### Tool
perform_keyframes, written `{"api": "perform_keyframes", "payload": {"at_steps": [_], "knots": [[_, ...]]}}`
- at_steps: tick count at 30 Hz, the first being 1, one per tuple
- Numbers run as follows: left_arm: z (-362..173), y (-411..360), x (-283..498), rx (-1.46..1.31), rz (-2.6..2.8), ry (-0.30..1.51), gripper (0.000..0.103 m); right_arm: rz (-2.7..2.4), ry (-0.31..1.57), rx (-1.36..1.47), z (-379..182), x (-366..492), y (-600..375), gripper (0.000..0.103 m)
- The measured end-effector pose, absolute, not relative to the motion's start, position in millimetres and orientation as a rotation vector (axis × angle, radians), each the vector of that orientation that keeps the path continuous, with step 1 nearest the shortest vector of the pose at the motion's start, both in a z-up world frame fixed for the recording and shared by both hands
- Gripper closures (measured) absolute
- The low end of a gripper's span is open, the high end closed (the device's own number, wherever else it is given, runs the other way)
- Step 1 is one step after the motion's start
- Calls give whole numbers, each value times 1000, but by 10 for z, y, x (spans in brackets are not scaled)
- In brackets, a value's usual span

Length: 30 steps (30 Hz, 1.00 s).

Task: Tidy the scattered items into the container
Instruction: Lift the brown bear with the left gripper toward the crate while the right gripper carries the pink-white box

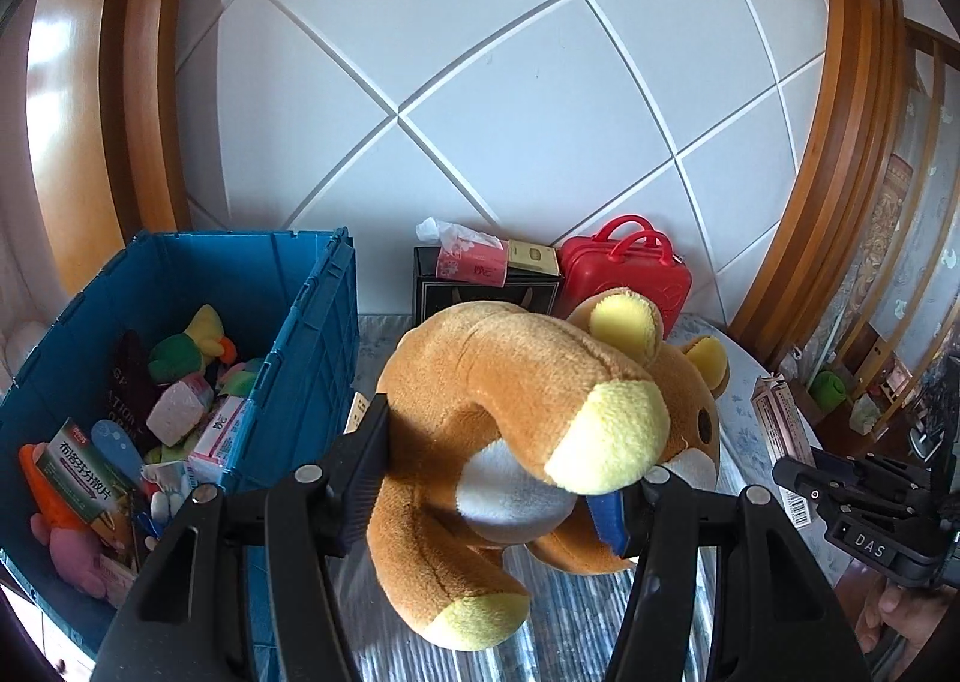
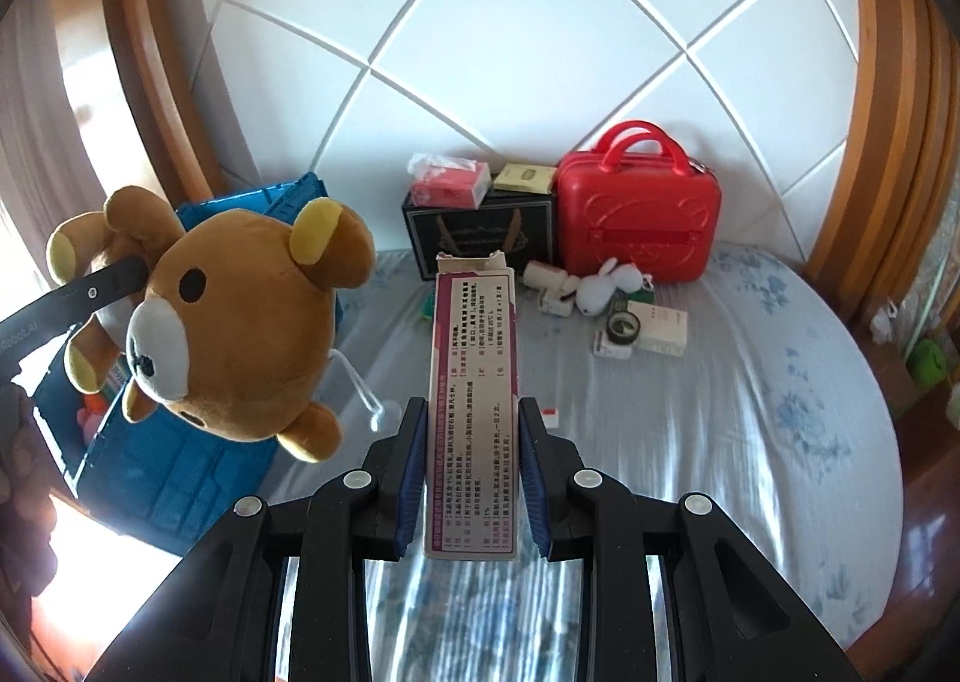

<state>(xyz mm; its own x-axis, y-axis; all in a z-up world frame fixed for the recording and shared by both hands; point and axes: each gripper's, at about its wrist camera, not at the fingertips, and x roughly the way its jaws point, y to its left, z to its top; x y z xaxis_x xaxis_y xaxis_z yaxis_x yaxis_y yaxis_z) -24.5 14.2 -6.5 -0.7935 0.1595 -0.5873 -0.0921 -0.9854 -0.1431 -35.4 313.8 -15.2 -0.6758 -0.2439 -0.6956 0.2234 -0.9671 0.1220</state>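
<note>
Approx halfway, my guess. Blue crate (image 1: 300,334) already holds plush toys, med boxes. Your left gripper (image 1: 492,478) clamped on teddy bear (image 1: 528,418), held up just beside crate, not in yet. Right gripper (image 2: 471,472) clamped on medicine box (image 2: 474,382). Left on bed (image 2: 750,412): white bunny plush (image 2: 600,289), approx 3 small boxes (image 2: 654,331).
</note>
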Motion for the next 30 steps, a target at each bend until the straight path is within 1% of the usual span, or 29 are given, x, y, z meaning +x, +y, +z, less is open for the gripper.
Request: {"api": "perform_keyframes", "payload": {"at_steps": [12,18,30], "knots": [[139,-513,-283,-883,2904,-191,46,-2628,17,1036,52,-442,2479,75],[222,-880,-323,-845,2924,-197,46,-2613,28,1013,85,-497,2142,75],[573,-1611,-359,-735,2983,-228,46,-2578,16,991,145,-656,1490,75]]}}
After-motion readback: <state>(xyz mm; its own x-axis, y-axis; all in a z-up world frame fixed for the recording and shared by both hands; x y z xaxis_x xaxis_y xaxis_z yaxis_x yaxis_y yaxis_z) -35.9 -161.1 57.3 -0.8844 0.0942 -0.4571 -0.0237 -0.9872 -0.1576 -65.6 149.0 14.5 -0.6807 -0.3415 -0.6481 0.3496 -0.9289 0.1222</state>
